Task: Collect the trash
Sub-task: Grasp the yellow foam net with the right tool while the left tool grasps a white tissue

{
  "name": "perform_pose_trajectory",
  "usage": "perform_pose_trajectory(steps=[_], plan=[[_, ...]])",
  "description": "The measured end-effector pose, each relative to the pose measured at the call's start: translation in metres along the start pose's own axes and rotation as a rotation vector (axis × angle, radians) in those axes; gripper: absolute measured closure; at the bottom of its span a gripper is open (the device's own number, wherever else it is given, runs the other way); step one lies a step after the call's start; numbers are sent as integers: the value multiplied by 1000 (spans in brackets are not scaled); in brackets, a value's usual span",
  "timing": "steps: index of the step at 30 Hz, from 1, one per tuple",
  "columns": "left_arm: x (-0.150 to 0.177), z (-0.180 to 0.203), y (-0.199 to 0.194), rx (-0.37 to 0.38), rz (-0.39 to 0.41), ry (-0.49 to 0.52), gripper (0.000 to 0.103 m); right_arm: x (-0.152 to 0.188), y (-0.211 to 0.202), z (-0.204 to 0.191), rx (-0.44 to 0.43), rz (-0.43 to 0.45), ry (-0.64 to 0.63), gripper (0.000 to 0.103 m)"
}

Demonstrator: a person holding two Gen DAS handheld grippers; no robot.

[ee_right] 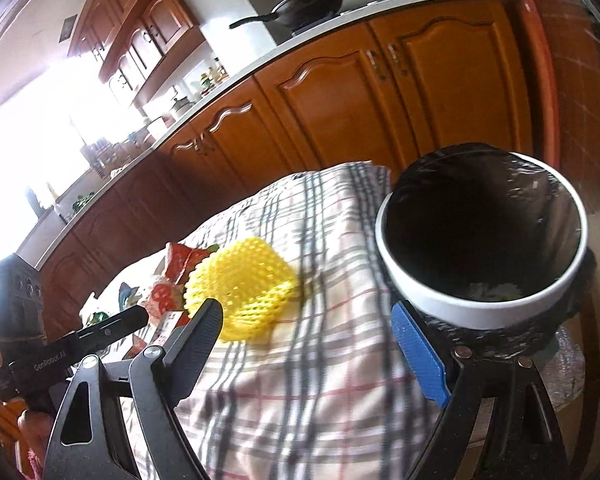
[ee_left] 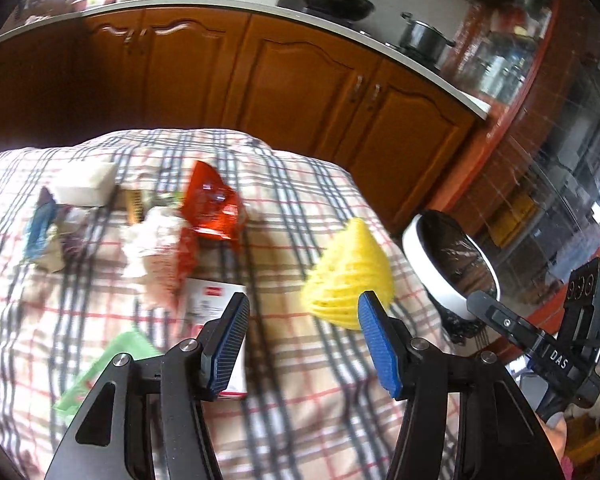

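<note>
A yellow foam fruit net (ee_left: 350, 270) lies on the plaid-covered table (ee_left: 292, 380), near its right edge; it also shows in the right wrist view (ee_right: 242, 286). Left of it lie a red wrapper (ee_left: 212, 204), crumpled tissue (ee_left: 156, 244), a white carton (ee_left: 216, 320), a green packet (ee_left: 104, 368) and a white block (ee_left: 86, 182). A white bin with a black liner (ee_right: 480, 240) stands beside the table's right edge, also in the left wrist view (ee_left: 448, 264). My left gripper (ee_left: 302, 336) is open and empty above the table, just short of the net. My right gripper (ee_right: 312, 340) is open and empty between net and bin.
Wooden kitchen cabinets (ee_left: 300, 76) with a white counter run behind the table. A wok (ee_left: 336, 0) and a pot (ee_left: 424, 34) sit on the stove. Brick-red wall tiles (ee_left: 512, 152) stand to the right. The right gripper's body (ee_left: 556, 332) shows at the left view's right edge.
</note>
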State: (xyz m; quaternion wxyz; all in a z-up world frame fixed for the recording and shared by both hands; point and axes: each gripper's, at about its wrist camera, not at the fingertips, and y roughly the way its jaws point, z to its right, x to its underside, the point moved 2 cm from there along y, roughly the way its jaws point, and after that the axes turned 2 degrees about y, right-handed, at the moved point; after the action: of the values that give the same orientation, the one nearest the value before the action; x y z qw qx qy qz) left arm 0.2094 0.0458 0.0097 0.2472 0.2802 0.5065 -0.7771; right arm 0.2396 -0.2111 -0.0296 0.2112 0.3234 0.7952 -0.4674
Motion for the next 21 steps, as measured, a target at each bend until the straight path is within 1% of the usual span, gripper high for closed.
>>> perform_pose_trajectory(steps=[6,10,14,18,21], plan=[[-9,-24,-11,-39,17,-41,46,1,12,-20,-26,-16,-22,15],[-14,-36,-12,-75,11,-65,43,-1,21,-34,-46,-24,-45,15],[-24,-48,-4,-95,-18,-94,41,-1,30,-44,-63,-41,-60,15],[-34,-53,4,-131,-26,-87,40,-4,42,-49,-54,-50,-67,15],[-42,-58,17,-168,-51,-78,39,-8,50,-49,-51,-67,-63,15]])
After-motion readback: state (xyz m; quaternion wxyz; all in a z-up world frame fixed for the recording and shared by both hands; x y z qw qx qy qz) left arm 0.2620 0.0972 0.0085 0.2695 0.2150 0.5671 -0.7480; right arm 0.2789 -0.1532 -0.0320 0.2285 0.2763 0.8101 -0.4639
